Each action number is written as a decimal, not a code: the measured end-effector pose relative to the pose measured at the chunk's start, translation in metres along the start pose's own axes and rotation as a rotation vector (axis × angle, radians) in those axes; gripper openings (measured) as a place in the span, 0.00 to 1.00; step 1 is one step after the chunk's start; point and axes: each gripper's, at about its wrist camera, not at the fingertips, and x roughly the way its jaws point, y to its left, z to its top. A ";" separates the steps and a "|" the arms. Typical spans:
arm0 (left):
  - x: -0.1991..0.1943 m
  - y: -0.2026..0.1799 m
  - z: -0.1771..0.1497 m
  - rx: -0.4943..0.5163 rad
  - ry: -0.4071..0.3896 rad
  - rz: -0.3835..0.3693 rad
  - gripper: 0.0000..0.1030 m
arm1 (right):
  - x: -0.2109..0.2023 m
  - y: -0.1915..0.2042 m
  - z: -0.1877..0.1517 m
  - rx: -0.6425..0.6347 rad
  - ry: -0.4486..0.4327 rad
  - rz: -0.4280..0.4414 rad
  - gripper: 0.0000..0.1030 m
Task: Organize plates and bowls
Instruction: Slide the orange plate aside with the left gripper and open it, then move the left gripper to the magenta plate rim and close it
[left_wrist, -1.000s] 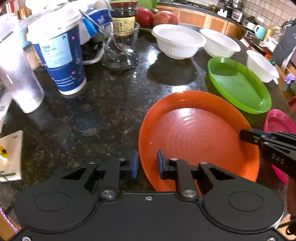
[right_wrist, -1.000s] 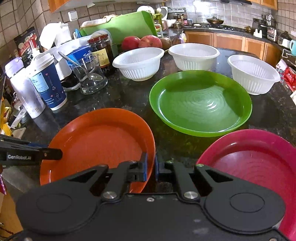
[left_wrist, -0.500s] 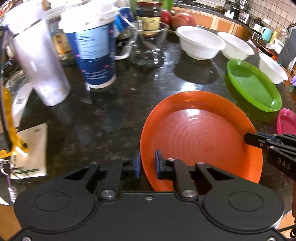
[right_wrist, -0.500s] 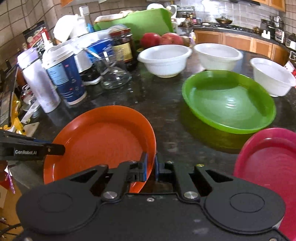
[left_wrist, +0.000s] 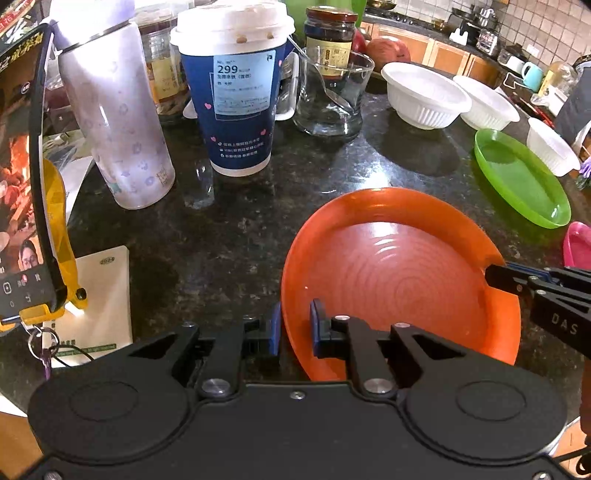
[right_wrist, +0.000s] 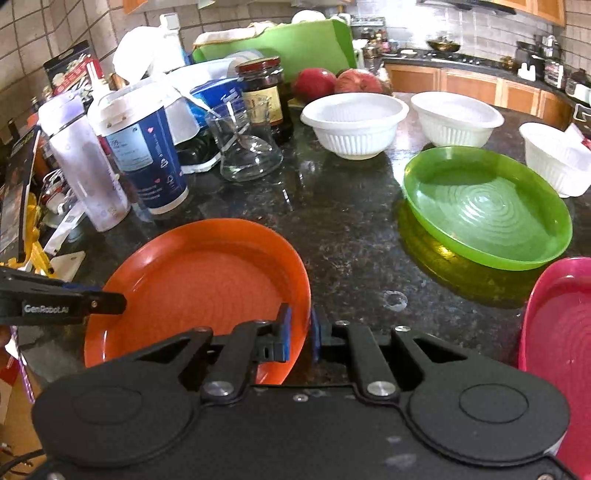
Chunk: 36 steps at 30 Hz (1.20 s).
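Observation:
An orange plate (left_wrist: 399, 273) (right_wrist: 199, 280) is held by both grippers over the dark counter's near left part. My left gripper (left_wrist: 295, 325) is shut on its left rim. My right gripper (right_wrist: 300, 332) is shut on its right rim. A green plate (right_wrist: 487, 206) (left_wrist: 521, 181) lies to the right. A pink plate (right_wrist: 561, 317) (left_wrist: 580, 247) lies at the near right. Three white bowls stand at the back: one (right_wrist: 354, 123), a second (right_wrist: 456, 118) and a third (right_wrist: 554, 155).
A blue paper cup (left_wrist: 236, 96), a pale bottle (left_wrist: 118, 125), a glass with a spoon (left_wrist: 328, 96) and a dark jar (left_wrist: 328, 40) crowd the back left. A phone on a yellow stand (left_wrist: 26, 177) is at the far left. Apples (right_wrist: 340, 83) sit behind the bowls.
Both grippers have carried the orange plate leftward, toward the cup and bottle. The green and pink plates have slid rightward in both views. Both grips are unchanged.

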 end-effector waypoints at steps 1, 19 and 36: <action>-0.001 0.001 0.001 0.003 -0.007 -0.002 0.21 | 0.000 0.001 0.001 0.003 -0.010 -0.012 0.14; -0.021 -0.034 0.010 0.134 -0.159 -0.054 0.56 | -0.059 -0.045 -0.013 0.125 -0.188 -0.177 0.31; -0.008 -0.175 0.013 0.214 -0.102 -0.142 0.56 | -0.116 -0.189 -0.028 0.185 -0.230 -0.276 0.39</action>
